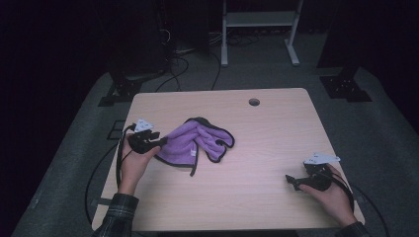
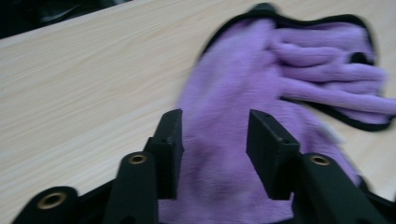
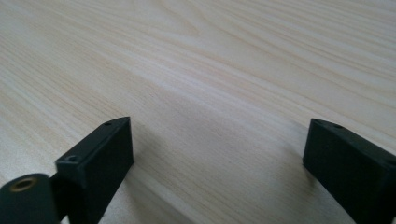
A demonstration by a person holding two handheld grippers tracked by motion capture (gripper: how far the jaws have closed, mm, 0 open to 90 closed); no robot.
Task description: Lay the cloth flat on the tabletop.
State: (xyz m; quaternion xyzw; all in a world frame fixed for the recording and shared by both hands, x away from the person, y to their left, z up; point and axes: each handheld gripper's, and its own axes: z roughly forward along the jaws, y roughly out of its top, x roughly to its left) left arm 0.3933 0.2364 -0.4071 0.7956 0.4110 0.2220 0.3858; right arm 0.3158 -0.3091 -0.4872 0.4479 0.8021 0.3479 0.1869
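The purple cloth (image 1: 197,143) is still crumpled on the table (image 1: 267,197), straddled but not yet clamped by the left gripper (image 2: 215,140), jaws apart, while the right gripper (image 3: 217,154) is held wide open, well apart.

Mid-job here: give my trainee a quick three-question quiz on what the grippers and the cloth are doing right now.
1. True or false: the purple cloth lies spread flat on the table.
2. Which gripper has cloth between its jaws: A left gripper, B right gripper?
3. Fill in: the right gripper's jaws stand wide ____ over bare wood.

Key: 1 false, it is bunched; 2 A; 3 open.
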